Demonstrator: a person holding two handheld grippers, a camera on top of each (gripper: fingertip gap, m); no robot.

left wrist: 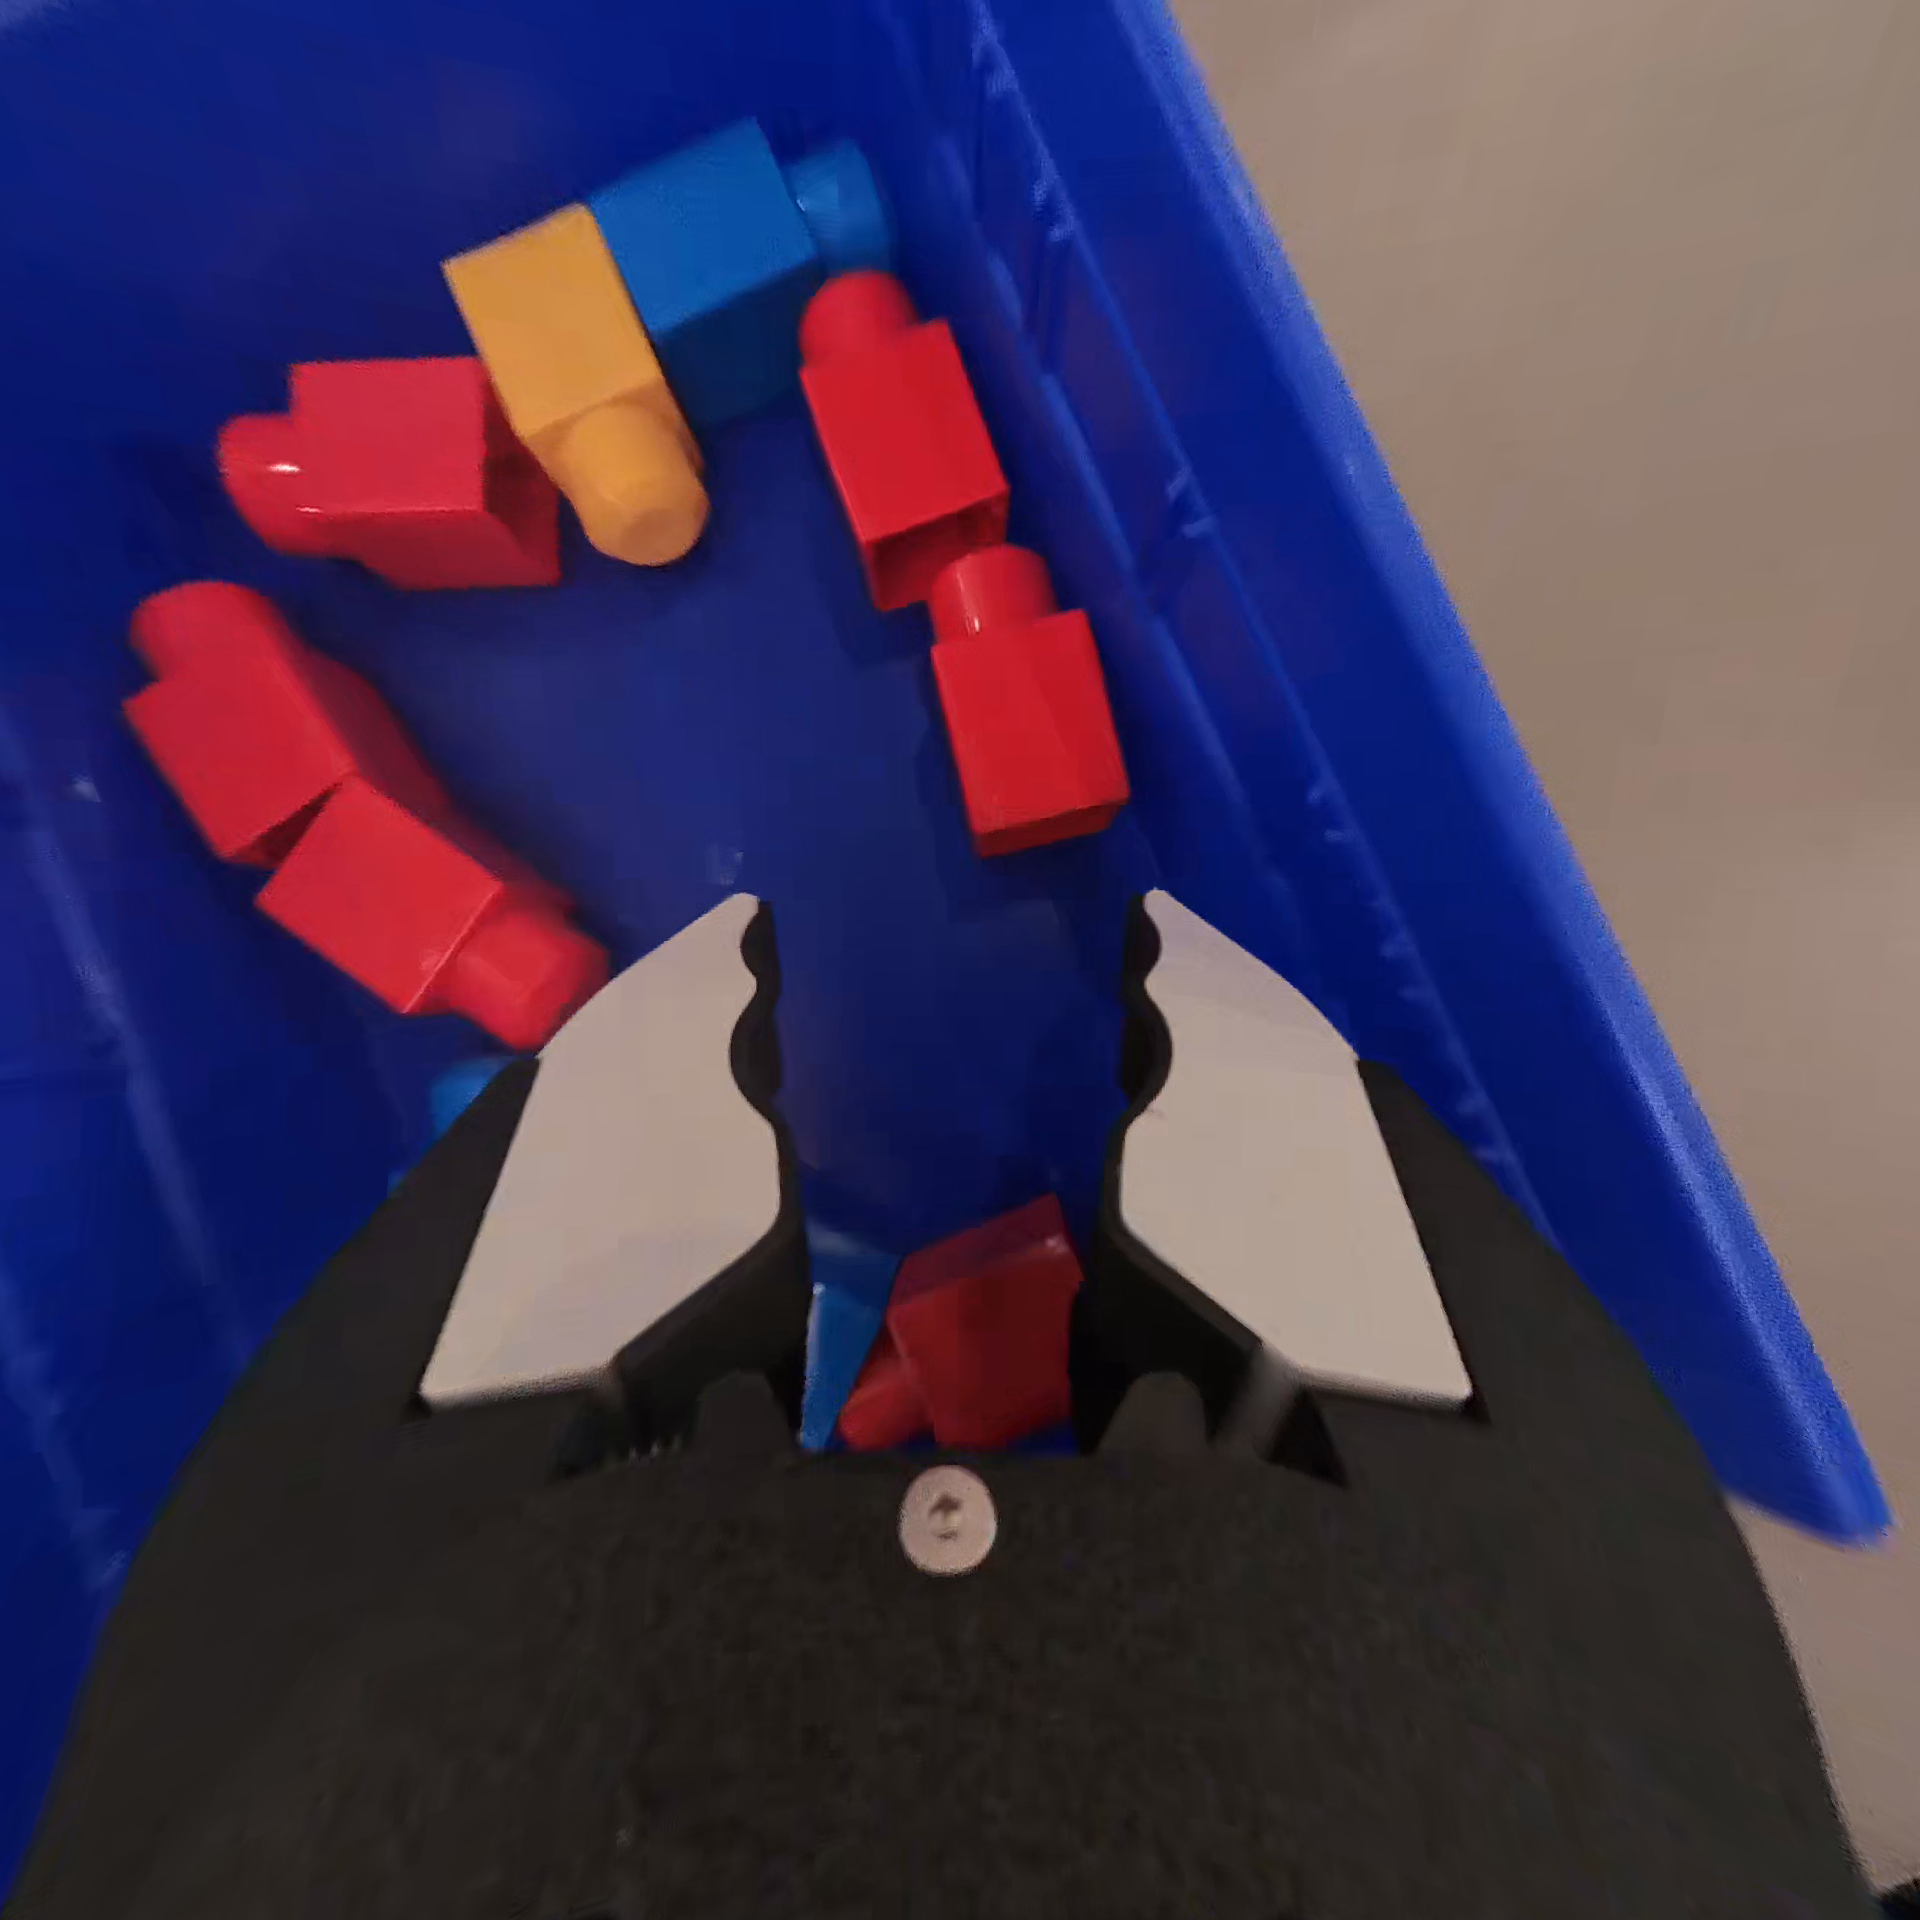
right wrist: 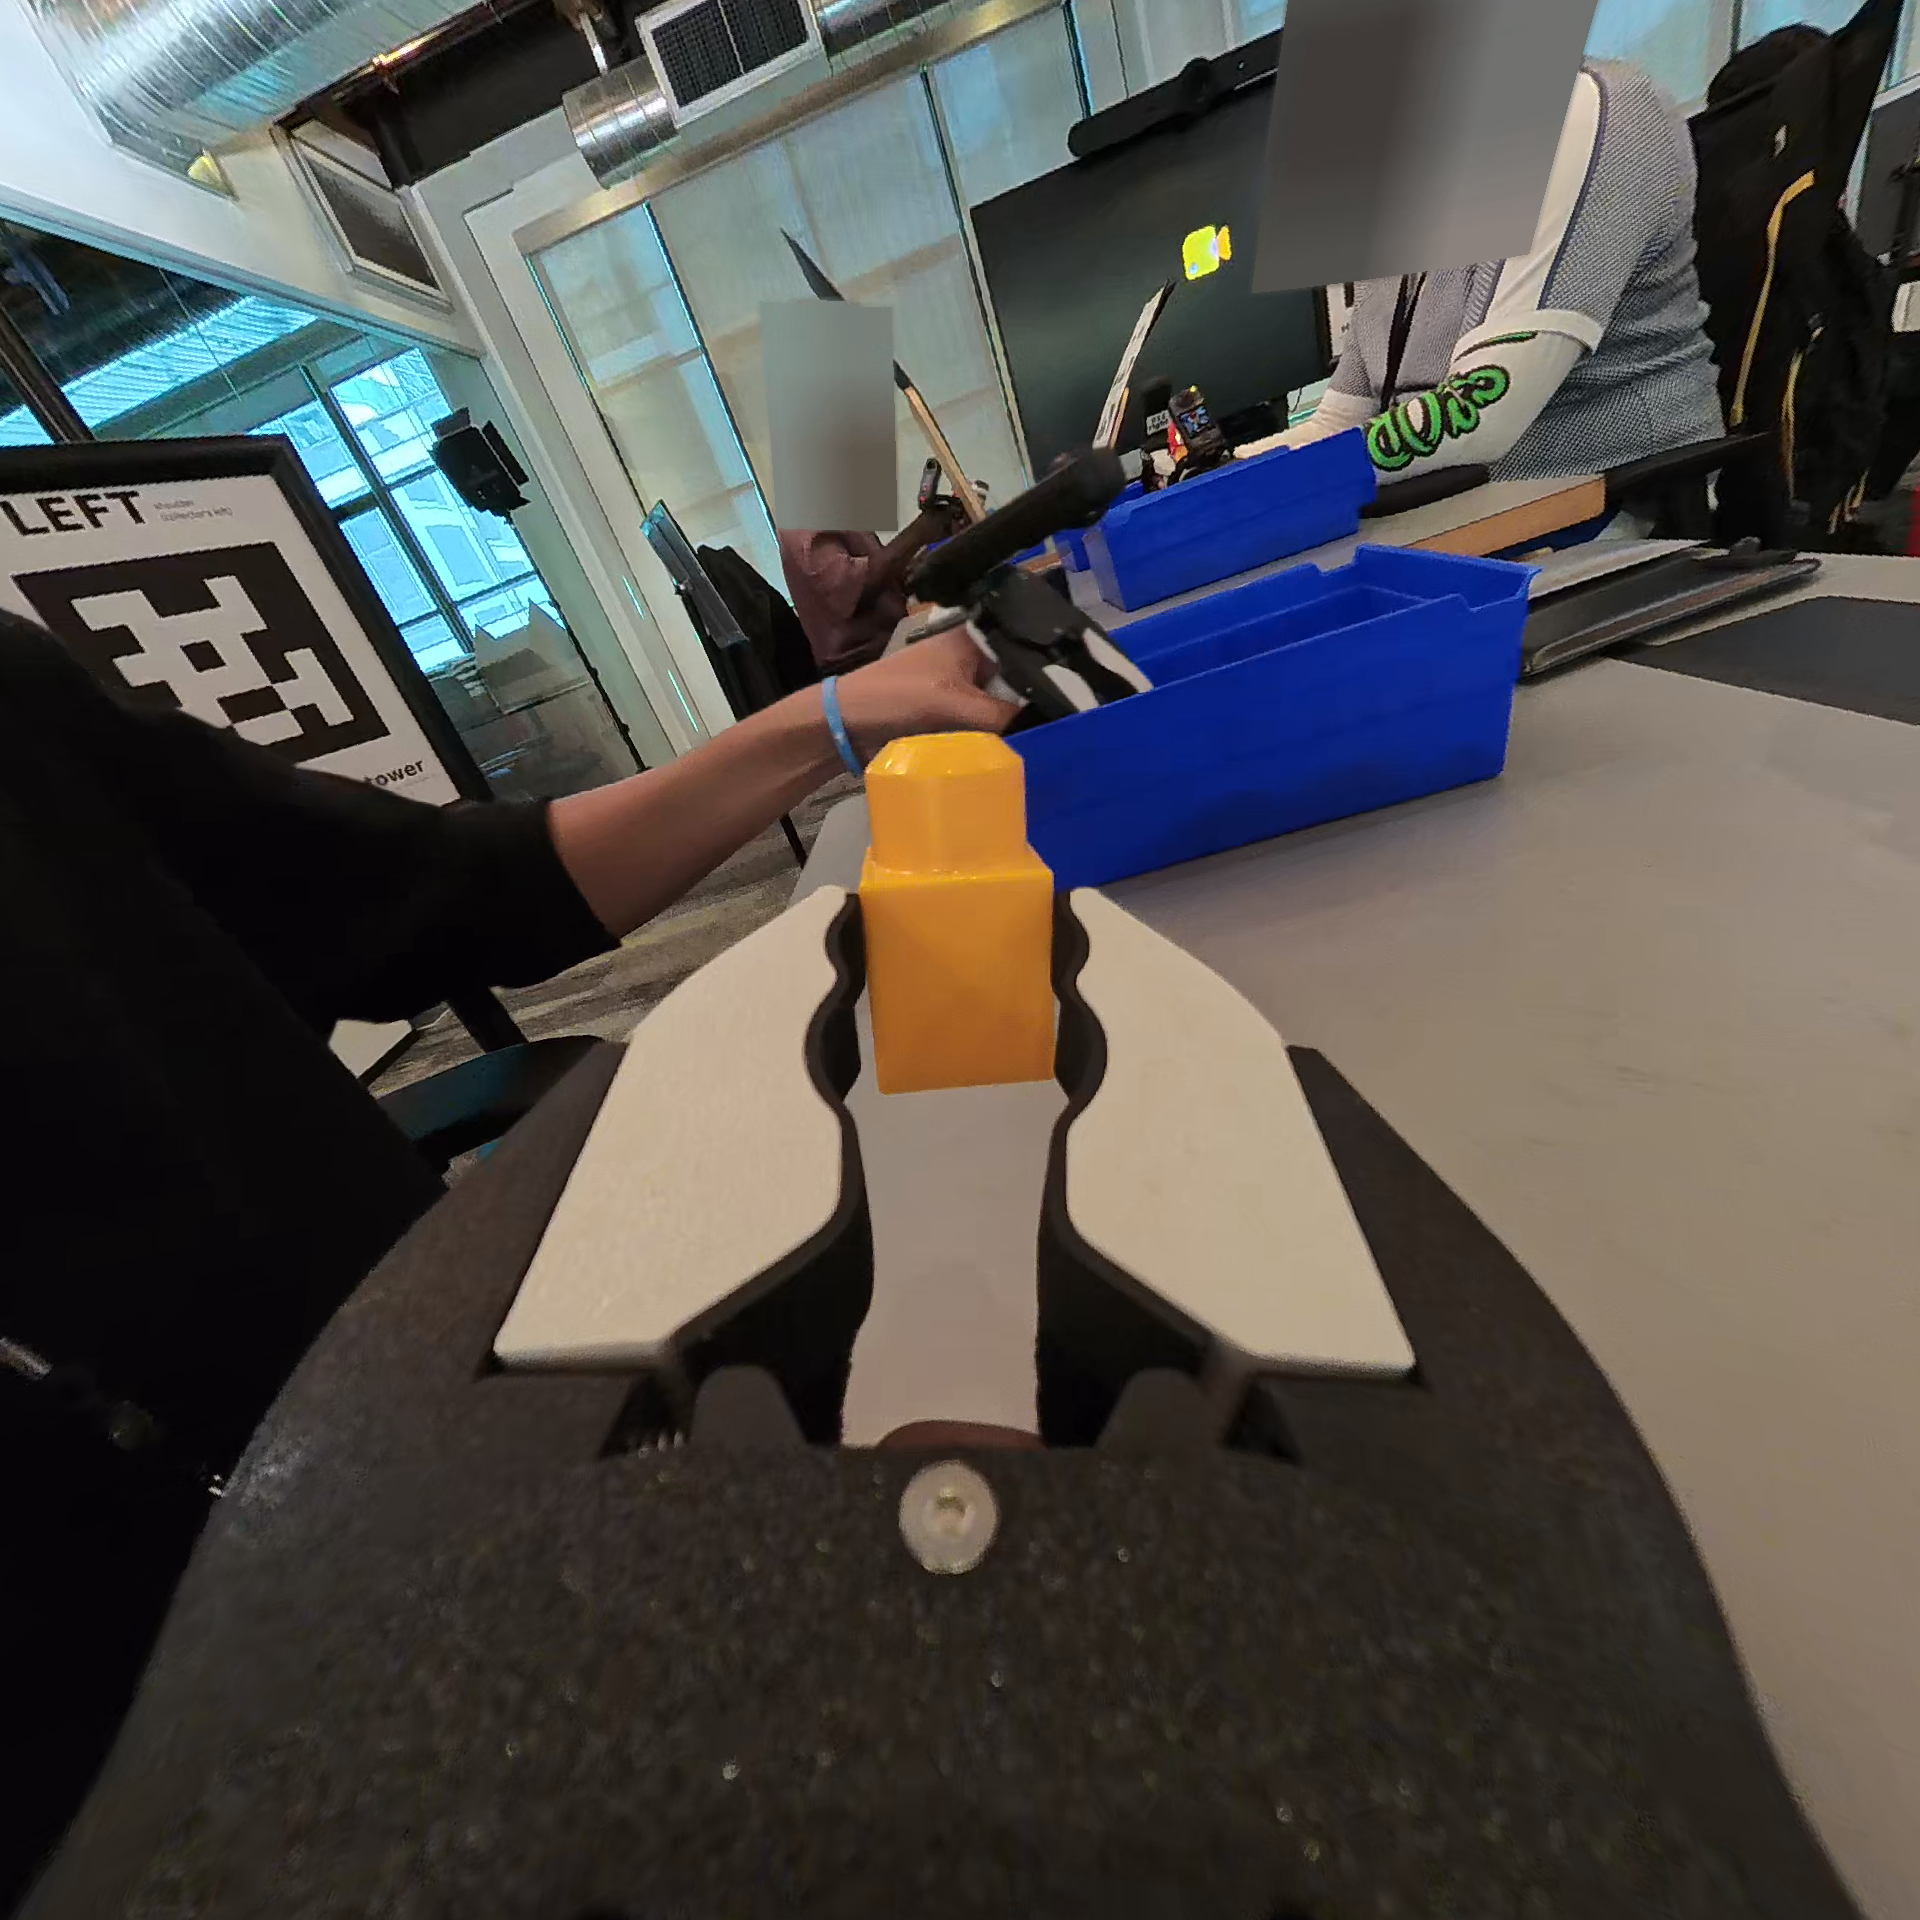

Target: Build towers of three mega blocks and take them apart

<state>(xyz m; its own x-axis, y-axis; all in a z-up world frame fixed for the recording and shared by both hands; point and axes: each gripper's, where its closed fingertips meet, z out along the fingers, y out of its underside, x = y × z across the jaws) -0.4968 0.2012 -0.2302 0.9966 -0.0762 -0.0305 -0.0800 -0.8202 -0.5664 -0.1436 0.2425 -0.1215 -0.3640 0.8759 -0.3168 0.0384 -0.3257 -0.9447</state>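
My left gripper [left wrist: 951,925] is open and empty, held inside a blue bin [left wrist: 1299,644] above its bare floor. Loose mega blocks lie in the bin: several red ones [left wrist: 1023,717], a yellow one [left wrist: 582,374] and a blue one [left wrist: 707,260]. Another red block [left wrist: 987,1330] lies under the gripper's base. My right gripper [right wrist: 956,935] is shut on an upright yellow block [right wrist: 956,966], stud up, at the grey table [right wrist: 1558,1039]. In the right wrist view the left gripper [right wrist: 1049,644] reaches into the blue bin [right wrist: 1278,748].
A second blue bin [right wrist: 1226,530] stands behind the first. A person sits at the far right of the table [right wrist: 1538,374]. A framed marker board [right wrist: 197,623] stands at left. A dark mat [right wrist: 1787,644] lies at the right. The gap from one gripper's tips to the other's is roughly 40 cm.
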